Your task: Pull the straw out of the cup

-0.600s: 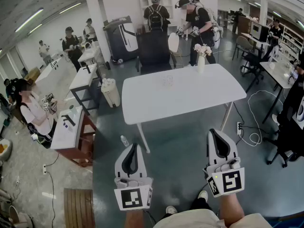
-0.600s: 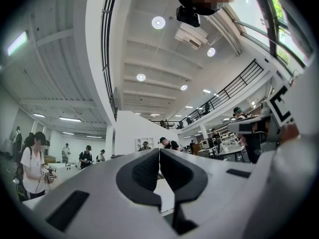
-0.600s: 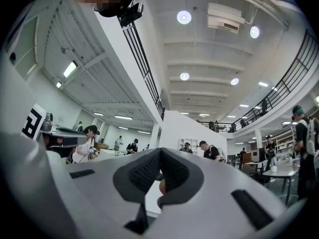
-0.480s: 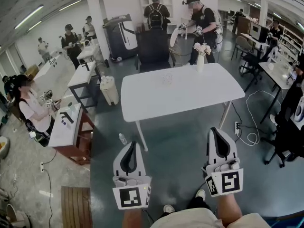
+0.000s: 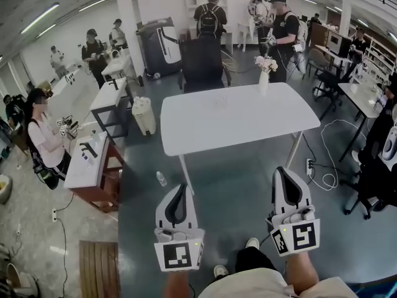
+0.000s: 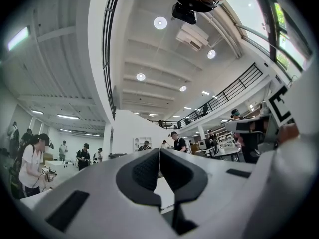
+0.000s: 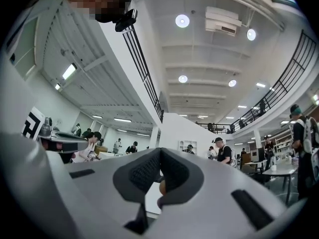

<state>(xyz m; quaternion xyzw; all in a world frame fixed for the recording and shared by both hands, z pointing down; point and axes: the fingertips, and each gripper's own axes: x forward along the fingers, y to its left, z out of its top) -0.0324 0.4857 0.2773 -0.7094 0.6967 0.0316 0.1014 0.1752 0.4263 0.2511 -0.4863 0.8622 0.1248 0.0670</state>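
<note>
WORKSHOP FLOOR: In the head view, L gripper and R gripper are held side by side over grey floor. Each has its fingers pressed together tip to tip w/ nothing pinched, as both gripper views confirm.

Well ahead of both sets of fingertips stands a white table. On its far half is a faint clear cup, well apart from either gripper; straw too small to make out. A vase of pale flowers sits at the table's far edge, beyond R fingers, w/ a black chair behind the table.

- **Ahead-left of L fingers:** small bottle on the floor.
- **Ahead-right of R fingers:** power strip w/ looped white cable.
- **Further left of L fingers:** side tables, a person, white bin.
- **Left and behind L fingers:** wooden pallet.
- **Bkgd:** several people standing.

Gripper views, angled up, take in white ceiling w/ round lights and a mezzanine railing.
</note>
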